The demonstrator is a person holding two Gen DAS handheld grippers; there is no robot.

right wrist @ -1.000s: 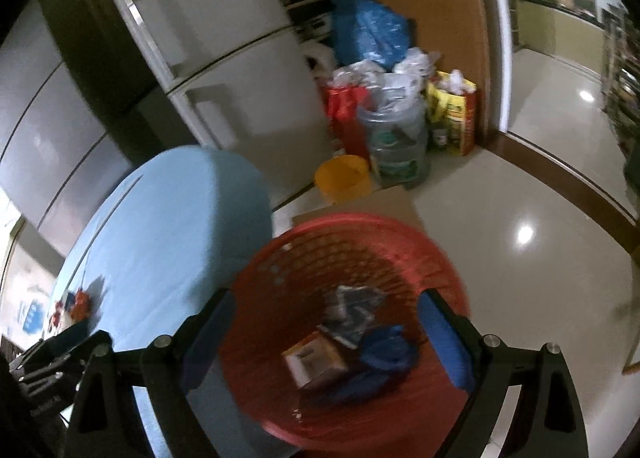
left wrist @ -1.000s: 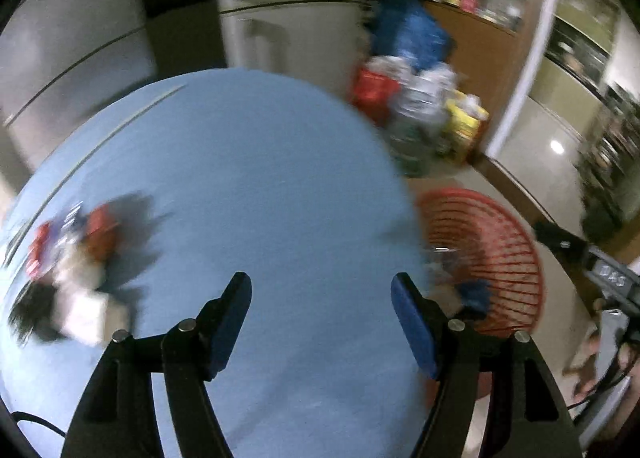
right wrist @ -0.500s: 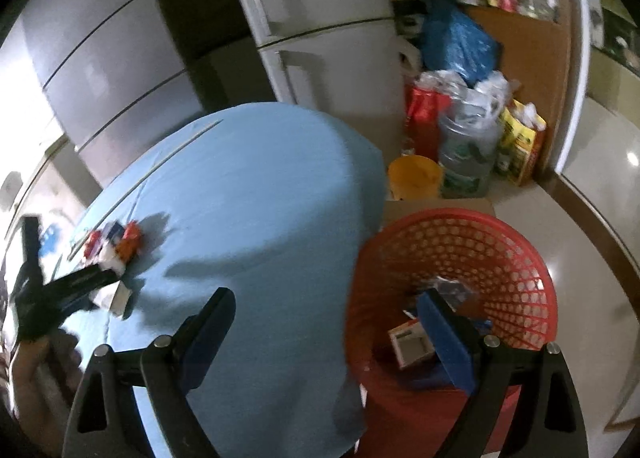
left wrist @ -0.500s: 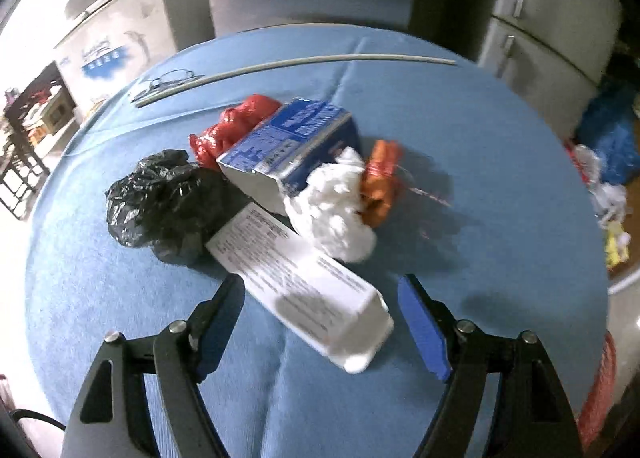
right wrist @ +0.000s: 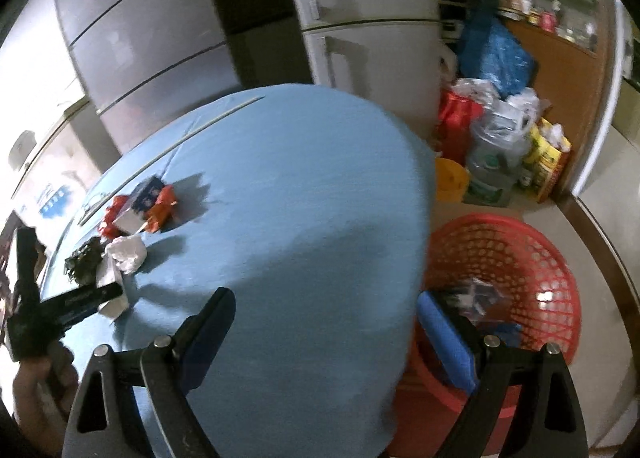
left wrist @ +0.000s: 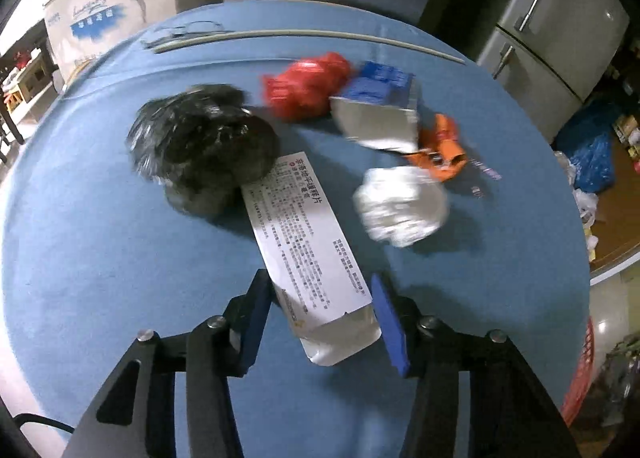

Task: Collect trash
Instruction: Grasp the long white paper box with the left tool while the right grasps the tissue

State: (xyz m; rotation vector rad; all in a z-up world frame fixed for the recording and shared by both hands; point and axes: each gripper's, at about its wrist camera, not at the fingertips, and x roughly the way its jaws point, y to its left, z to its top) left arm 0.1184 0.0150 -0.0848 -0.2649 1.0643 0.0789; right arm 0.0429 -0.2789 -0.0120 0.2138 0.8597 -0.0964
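Observation:
On the round blue table (left wrist: 100, 238) lies a trash pile: a long white printed box (left wrist: 308, 242), a black bag (left wrist: 200, 142), a red bag (left wrist: 308, 86), a blue and white carton (left wrist: 376, 110), an orange wrapper (left wrist: 440, 142) and crumpled white paper (left wrist: 400, 206). My left gripper (left wrist: 318, 286) straddles the near end of the white box. Its jaws are closing, with the pads right beside the box's two long sides. My right gripper (right wrist: 326, 298) hangs open and empty over the table's edge beside the red basket (right wrist: 500, 278), which holds some trash.
A thin white rod (left wrist: 280, 34) lies across the far side of the table. Fridges (right wrist: 360, 38) stand behind it. On the floor by the basket are a yellow bucket (right wrist: 450, 178), a large water bottle (right wrist: 492, 162) and several bags. A hand (right wrist: 36, 390) holds the left gripper.
My left gripper swung from the basket side to the trash pile, dropped over the white box, and its jaws narrowed. My right gripper moved from above the basket to over the table's edge.

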